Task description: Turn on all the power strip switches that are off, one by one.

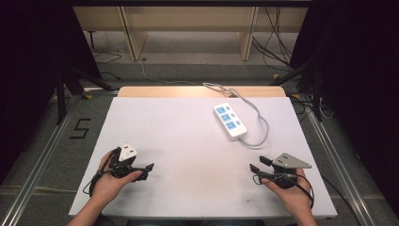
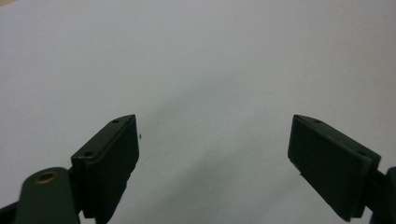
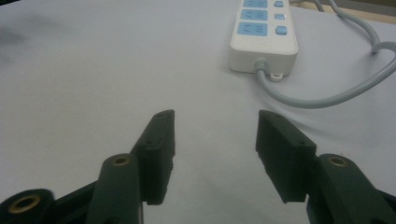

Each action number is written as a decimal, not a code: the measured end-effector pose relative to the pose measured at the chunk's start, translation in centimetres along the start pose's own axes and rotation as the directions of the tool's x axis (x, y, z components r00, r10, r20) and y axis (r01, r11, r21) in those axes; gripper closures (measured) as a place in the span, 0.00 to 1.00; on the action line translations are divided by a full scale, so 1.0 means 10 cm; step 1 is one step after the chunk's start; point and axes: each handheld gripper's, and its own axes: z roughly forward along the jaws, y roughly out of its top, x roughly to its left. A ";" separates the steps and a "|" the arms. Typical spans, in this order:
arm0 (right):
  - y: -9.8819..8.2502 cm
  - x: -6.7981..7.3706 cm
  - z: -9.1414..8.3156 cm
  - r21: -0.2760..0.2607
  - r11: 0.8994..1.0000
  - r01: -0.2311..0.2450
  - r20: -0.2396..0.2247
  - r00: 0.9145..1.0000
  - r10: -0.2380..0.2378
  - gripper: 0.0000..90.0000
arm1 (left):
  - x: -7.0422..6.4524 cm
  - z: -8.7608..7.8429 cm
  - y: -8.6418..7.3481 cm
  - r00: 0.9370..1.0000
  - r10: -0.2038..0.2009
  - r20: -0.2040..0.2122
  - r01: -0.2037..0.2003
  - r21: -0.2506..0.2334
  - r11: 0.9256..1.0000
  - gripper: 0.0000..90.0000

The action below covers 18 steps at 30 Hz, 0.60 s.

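Your right gripper (image 1: 256, 165) rests low near the table's (image 1: 179, 141) right front, jaws spread with nothing between them; the white power strip (image 1: 230, 121) lies ahead of it, well apart, its blue sockets up and grey cord (image 1: 259, 123) looping right. No lettering on it is readable. Your left gripper (image 1: 149, 165) gapes wide, empty. A "5" (image 1: 81, 127) marks the floor at left.

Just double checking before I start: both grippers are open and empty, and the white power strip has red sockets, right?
Not quite. The power strip has blue sockets, not red, as the right gripper view shows. The left gripper and right gripper are indeed open and empty.
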 end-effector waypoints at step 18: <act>0.18 -0.05 -0.08 0.049 0.999 -0.007 0.053 0.999 0.004 1.00 | -0.01 0.00 0.01 1.000 -0.001 -0.010 0.001 -0.015 1.000 0.19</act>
